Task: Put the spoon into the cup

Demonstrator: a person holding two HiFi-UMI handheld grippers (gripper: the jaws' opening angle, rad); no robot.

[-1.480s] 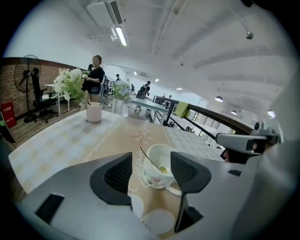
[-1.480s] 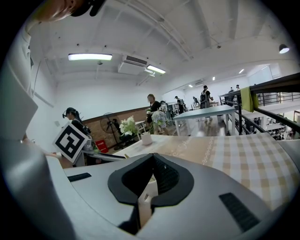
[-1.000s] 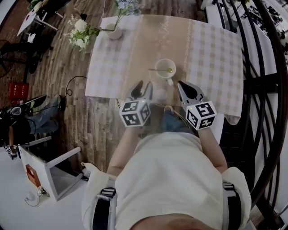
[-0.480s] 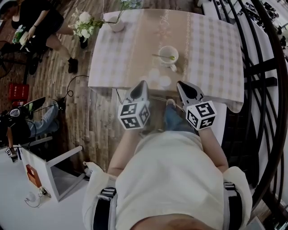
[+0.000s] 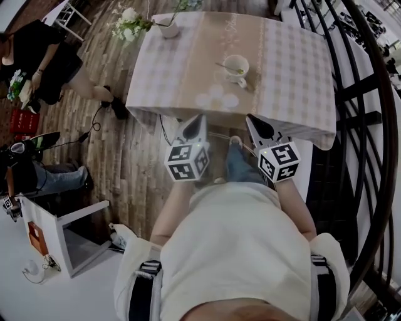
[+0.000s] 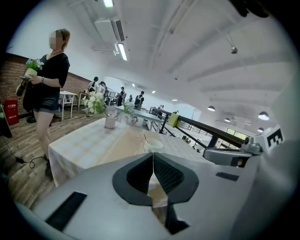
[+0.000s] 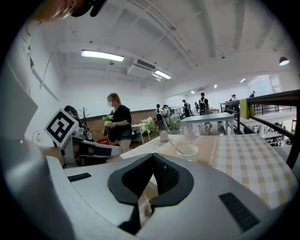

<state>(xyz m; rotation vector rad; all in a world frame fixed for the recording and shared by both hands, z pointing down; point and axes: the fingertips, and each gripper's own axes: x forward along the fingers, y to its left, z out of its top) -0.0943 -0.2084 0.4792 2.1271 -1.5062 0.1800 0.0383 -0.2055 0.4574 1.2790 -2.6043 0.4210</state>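
The slim metal spoon (image 5: pixel 223 64) already lies in the white ceramic cup (image 5: pixel 245 62) toward the far side of the checked-cloth tabletop (image 5: pixel 163 69), so the task appears complete and the step in hand is judged to be the retreat. The left gripper (image 5: pixel 198 120) and right gripper (image 5: pixel 253 121) have their jaws pressed together on nothing, off the near edge. Withdraw them level, clear of the cloth hem, so nothing tugs the cup.

The spoon (image 5: pixel 224 66) is too small to tell how its end sits in the cup (image 5: pixel 245 63). The flowers (image 5: pixel 185 5) above the vase (image 5: pixel 169 29) are cut off by the head view's top edge.
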